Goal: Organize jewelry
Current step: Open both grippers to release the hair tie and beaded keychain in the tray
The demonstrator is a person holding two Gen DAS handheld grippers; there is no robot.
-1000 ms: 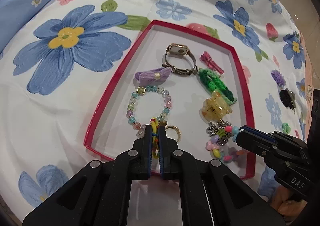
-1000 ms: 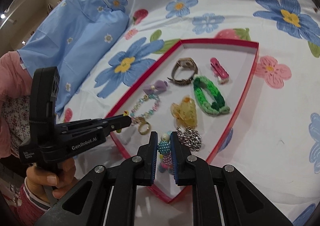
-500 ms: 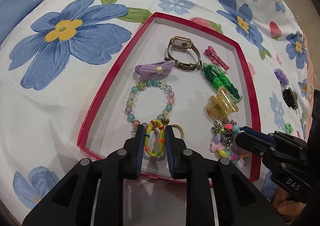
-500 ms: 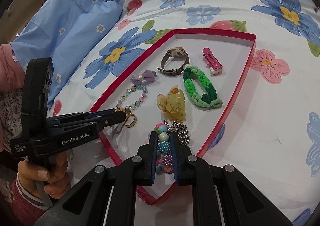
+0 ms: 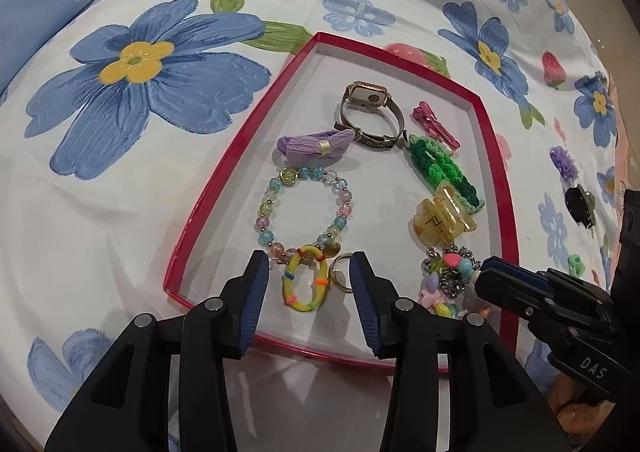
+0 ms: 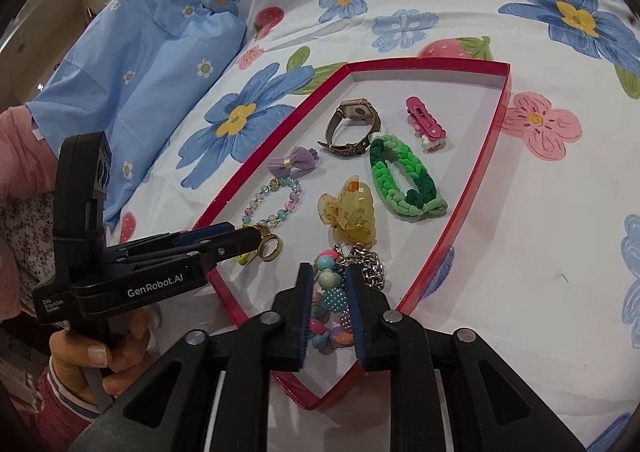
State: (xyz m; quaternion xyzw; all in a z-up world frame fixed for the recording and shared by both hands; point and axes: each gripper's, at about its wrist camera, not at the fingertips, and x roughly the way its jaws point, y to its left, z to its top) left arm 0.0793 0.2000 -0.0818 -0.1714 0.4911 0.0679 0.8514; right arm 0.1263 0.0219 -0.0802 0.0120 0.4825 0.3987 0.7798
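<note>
A red-rimmed tray (image 5: 224, 188) is seen lying on a flower-printed bedsheet (image 5: 120, 180). The left claw (image 5: 308, 280) is held low over the tray's near edge, its jaws opening; a yellow loop hair tie (image 5: 306, 284) lies flat on the tray floor between them, touched by neither pad. A gold ring (image 5: 342, 278) sits just beside that tie, and a pastel bead bracelet (image 5: 304, 208) lies just beyond it.

The right claw (image 6: 328, 296) is also opening, with a multicoloured bead bracelet (image 6: 330, 296) between its jaws; whether the pads press on the beads cannot be told. A silver chain (image 6: 370, 266) lies touching those beads.

Farther in the tray are found a yellow claw clip (image 6: 348, 216), a green braided band (image 6: 404, 176), a pink hair clip (image 6: 424, 122), a watch (image 6: 354, 126) and a purple bow (image 6: 292, 160). A hand (image 6: 100, 360) is wrapped around the left claw's handle.
</note>
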